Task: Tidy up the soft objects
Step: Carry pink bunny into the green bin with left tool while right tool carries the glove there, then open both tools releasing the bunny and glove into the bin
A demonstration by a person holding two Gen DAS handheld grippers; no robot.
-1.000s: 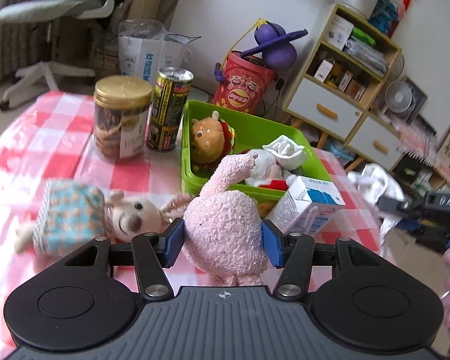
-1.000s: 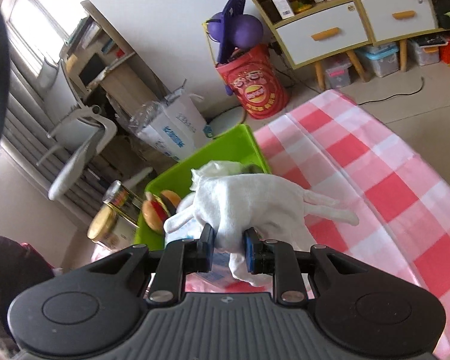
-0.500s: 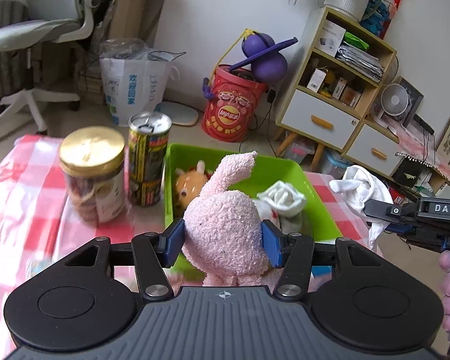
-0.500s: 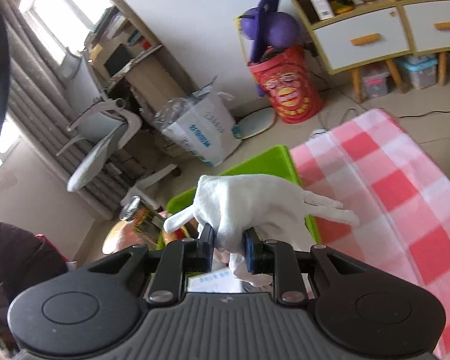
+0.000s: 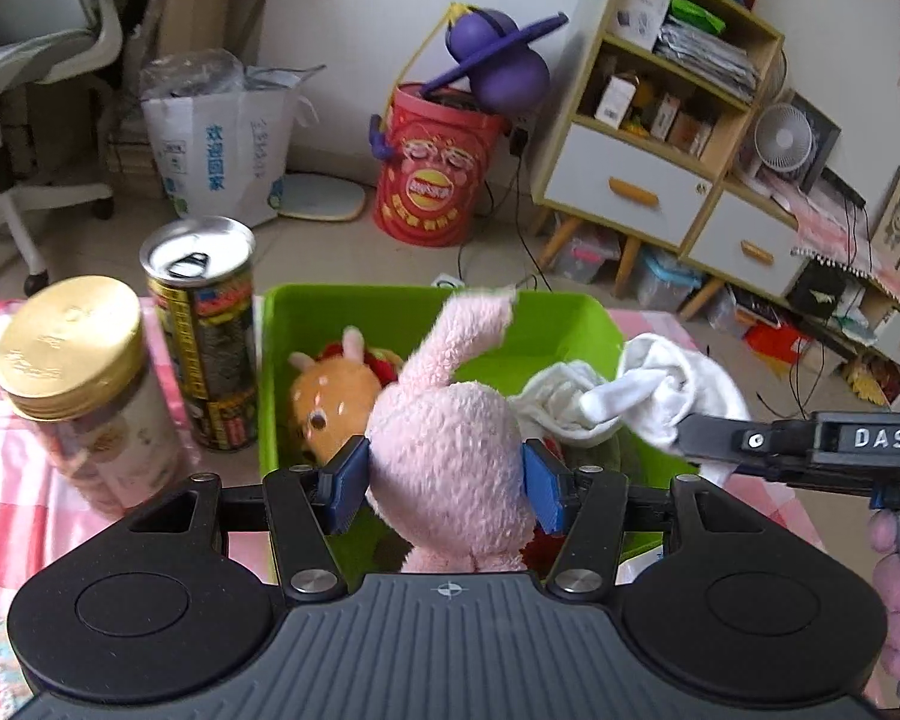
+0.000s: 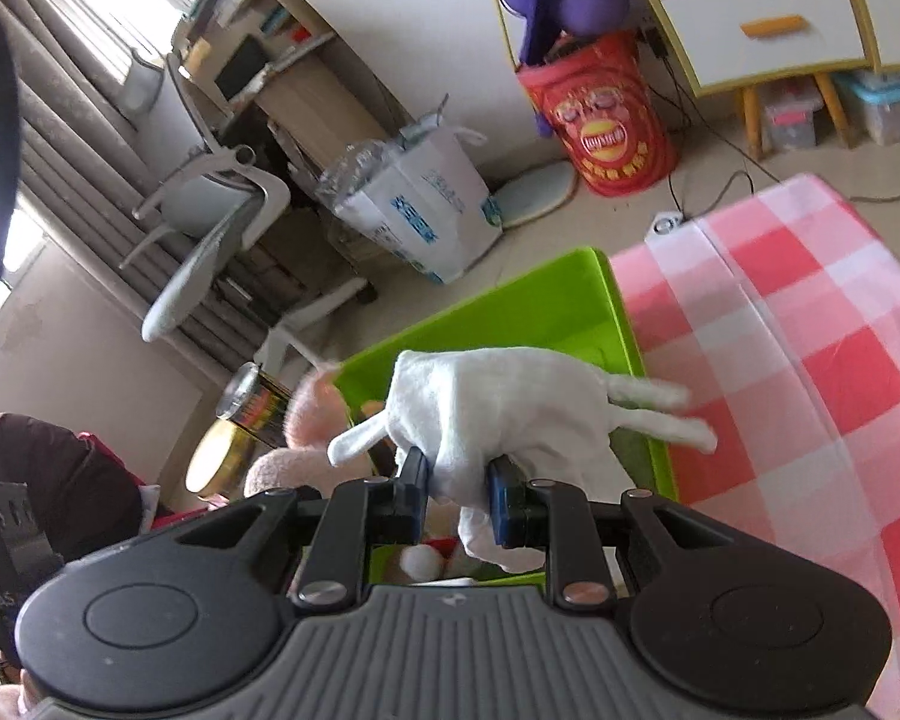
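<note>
Here, both grippers hung over the green bin (image 5: pixel 426 306), each with a soft thing to drop in. The left gripper (image 5: pixel 444 477) had its blue pads squeezed on the fat middle of the pink plush toy (image 5: pixel 450 438), whose long part stuck up toward 12 o'clock. The bin lay just past it, from 10 to 2 o'clock, with an orange plush toy (image 5: pixel 330 402) already inside at 10 o'clock. The right gripper (image 6: pixel 456 492) came in from 3 o'clock in the left view. Its jaws were nearly shut on the white glove (image 6: pixel 510 402), which lay sideways with its fingers toward 3 o'clock. A can (image 5: pixel 204 324) and a jar (image 5: pixel 84 384) stood just left of the bin. Both seemed about equally near, so letting go looked like the next move.
</note>
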